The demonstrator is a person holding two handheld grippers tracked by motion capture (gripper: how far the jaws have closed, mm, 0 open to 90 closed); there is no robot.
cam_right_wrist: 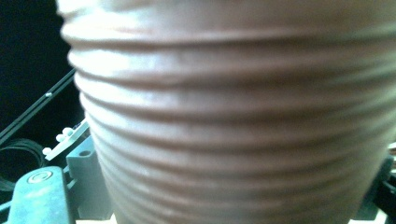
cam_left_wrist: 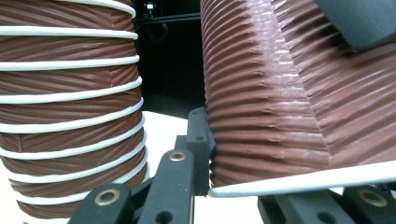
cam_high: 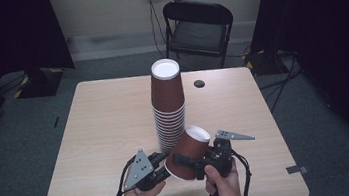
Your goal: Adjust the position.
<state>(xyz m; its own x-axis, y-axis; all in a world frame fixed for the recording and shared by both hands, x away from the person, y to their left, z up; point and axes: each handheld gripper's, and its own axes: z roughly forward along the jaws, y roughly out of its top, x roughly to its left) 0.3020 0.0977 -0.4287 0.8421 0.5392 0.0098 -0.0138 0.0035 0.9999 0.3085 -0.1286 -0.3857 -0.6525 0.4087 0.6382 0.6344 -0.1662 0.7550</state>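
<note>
**Asker:** Since I can't see it, what sits on the table and who holds what?

**Describer:** While a tall stack of brown ribbed paper cups (cam_high: 169,109) stands upside down near the middle of a pale wooden table (cam_high: 100,122), a person works at the near edge with a gripper in each hand. One loose cup (cam_high: 188,152) of the same kind is held tilted just right of the stack's base, its white bottom pointing up and away, its open mouth low and toward the left hand.

**Asker:** Which gripper has it?

**Describer:** The right gripper (cam_high: 205,160) is clamped around the loose cup's ribbed wall — in the right gripper view the cup (cam_right_wrist: 233,121) looms very close and blurred, a jaw showing at each lower corner. The left gripper (cam_high: 163,166) meets the cup at its rim; the left gripper view shows one black jaw pressed against the wall just above the white rim (cam_left_wrist: 303,182), with the other jaw under the rim. I judge it is pinching the rim, though the grip itself is partly hidden.

**Asker:** Why hold it with both?

**Describer:** My reading is that the two grips steady a light, easily crushed cup — one on the body, one on the lip — so it can be turned and set mouth-down onto the stack, or passed between hands. The stack (cam_left_wrist: 70,107) stands just beside it, not touching.

**Asker:** Anything else?

**Describer:** A black folding chair (cam_high: 198,29) waits beyond the far edge.
</note>
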